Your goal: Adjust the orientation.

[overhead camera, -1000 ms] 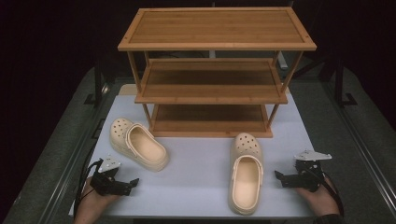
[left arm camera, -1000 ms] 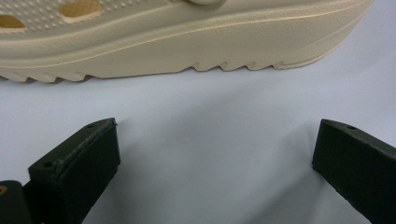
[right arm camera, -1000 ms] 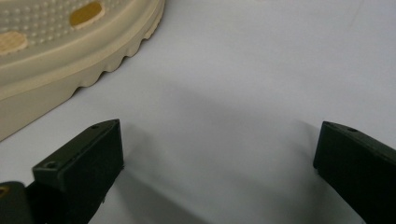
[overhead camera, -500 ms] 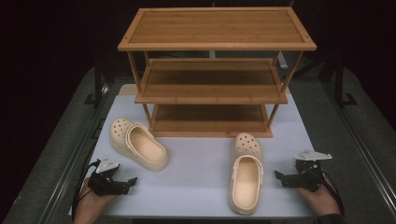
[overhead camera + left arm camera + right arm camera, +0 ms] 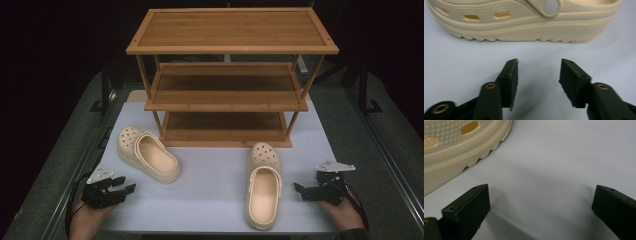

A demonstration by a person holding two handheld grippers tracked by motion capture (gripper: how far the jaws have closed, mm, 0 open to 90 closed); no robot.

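— So how will that left clog (image 5: pixel 148 154) handle?

— Light and springy foam by the look of it, with a firm ribbed sole; probably not slippery. It lies on the white surface (image 5: pixel 210 180) just ahead of the left hand-held gripper (image 5: pixel 123 186), whose jaws have just been closing yet stand apart on nothing.

— Where would you grip?

— The side wall at the heel opening. The right hand-held gripper (image 5: pixel 300 191) gapes wide beside the other clog (image 5: pixel 263 184).

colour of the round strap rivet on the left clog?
Same pale cream as the left clog itself; the rivet shows best in the left gripper view.
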